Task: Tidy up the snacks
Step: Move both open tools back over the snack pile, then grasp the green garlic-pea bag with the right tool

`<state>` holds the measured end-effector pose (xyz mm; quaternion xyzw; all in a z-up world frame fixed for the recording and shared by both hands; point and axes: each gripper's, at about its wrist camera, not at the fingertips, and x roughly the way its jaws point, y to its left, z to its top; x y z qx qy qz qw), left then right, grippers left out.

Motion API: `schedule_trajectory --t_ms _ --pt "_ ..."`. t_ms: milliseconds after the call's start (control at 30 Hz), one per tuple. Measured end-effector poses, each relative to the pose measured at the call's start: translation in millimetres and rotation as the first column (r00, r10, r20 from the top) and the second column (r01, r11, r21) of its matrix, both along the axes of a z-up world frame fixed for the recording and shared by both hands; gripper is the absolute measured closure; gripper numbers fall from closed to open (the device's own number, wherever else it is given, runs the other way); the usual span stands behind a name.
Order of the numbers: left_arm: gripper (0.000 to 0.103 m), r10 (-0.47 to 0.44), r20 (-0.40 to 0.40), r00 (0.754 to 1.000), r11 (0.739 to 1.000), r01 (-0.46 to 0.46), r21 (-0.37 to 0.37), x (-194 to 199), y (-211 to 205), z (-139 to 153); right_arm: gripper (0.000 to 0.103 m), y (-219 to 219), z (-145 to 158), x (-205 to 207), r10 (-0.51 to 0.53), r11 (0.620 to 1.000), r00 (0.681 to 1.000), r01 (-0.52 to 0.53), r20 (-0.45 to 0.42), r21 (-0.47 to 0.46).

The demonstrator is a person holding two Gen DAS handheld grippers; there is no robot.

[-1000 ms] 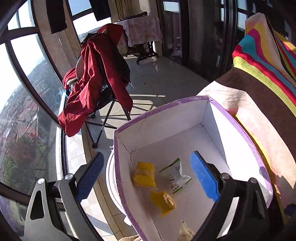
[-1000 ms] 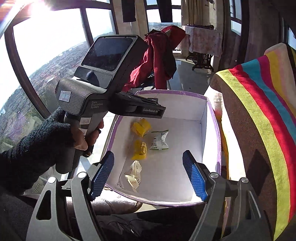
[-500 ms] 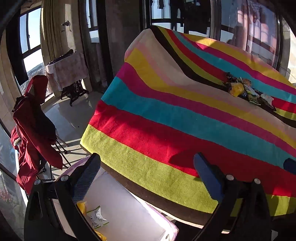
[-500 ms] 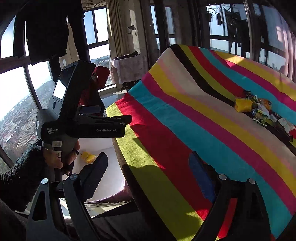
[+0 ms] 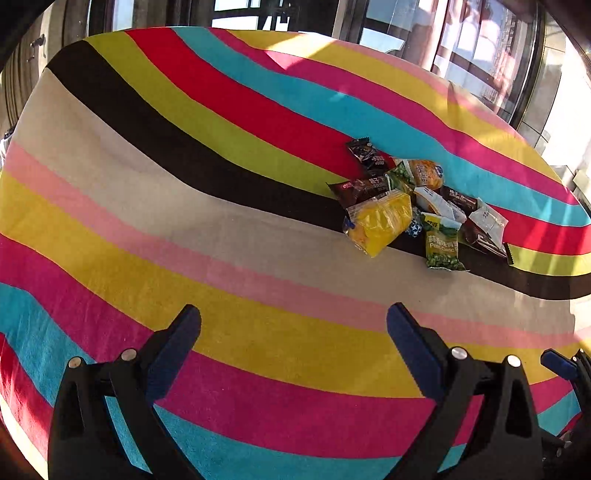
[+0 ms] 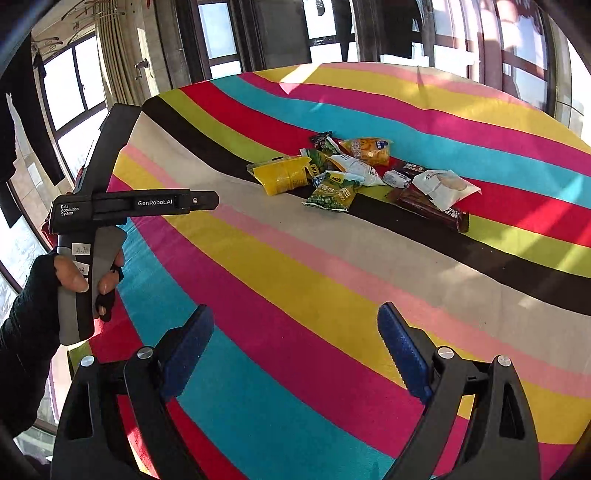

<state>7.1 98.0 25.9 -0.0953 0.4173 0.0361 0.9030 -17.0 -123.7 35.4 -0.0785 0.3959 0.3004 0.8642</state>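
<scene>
A pile of snack packets lies on the striped tablecloth (image 5: 184, 206). In the left wrist view I see a yellow packet (image 5: 380, 221), a green pea packet (image 5: 441, 247), brown packets (image 5: 360, 188) and a white one (image 5: 487, 221). In the right wrist view the yellow packet (image 6: 282, 177), the green pea packet (image 6: 332, 194), an orange packet (image 6: 369, 149) and a white packet (image 6: 443, 186) show. My left gripper (image 5: 293, 332) is open and empty, well short of the pile. My right gripper (image 6: 295, 332) is open and empty too. The left gripper's body (image 6: 110, 206) shows at left, held by a gloved hand.
The striped cloth (image 6: 295, 277) covers the whole table. Tall windows and dark frames (image 6: 221, 33) stand behind it. The right gripper's fingertip (image 5: 557, 363) shows at the right edge of the left wrist view.
Both grippers have swung from the white box beside the table up and over to the tabletop. The snack pile is now nearer and central. The box is out of view.
</scene>
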Motion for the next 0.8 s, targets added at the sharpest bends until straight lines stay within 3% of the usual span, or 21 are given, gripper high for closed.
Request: schedule_trajectory --t_ms 67,233,333,500,667,700,800 --pt "0.002 0.022 -0.025 0.999 0.999 -0.024 -0.042 4.4 8.0 -10.0 0.016 7.0 -7.1 21.0 0.016 0.997 1.000 -0.016 0.000 -0.075" --pt "0.002 0.014 0.023 1.000 0.993 -0.012 -0.116 0.0 16.0 -10.2 0.016 30.1 -22.6 72.1 0.112 0.981 0.993 -0.114 -0.019 -0.160" --pt "0.002 0.018 0.031 0.999 0.992 -0.014 -0.125 -1.8 17.4 -10.2 0.016 44.6 -29.4 100.1 0.182 0.966 0.982 -0.187 -0.046 -0.176" --pt "0.002 0.020 0.043 0.999 0.989 -0.013 -0.148 -4.3 20.8 -8.6 0.017 64.7 -30.8 142.2 0.283 0.937 0.959 -0.280 -0.013 -0.211" --pt "0.002 0.022 0.049 0.999 0.987 -0.014 -0.162 -3.5 22.4 -7.5 0.021 76.5 -32.9 170.4 0.331 0.926 0.943 -0.333 -0.042 -0.179" --pt "0.002 0.022 0.050 0.999 0.987 -0.013 -0.163 -3.6 22.5 -7.4 0.024 77.3 -32.4 170.9 0.336 0.925 0.941 -0.338 -0.041 -0.174" --pt "0.002 0.023 0.052 0.998 0.986 -0.014 -0.166 -3.7 22.1 -7.5 0.052 73.4 -30.2 158.5 0.349 0.924 0.937 -0.350 -0.039 -0.156"
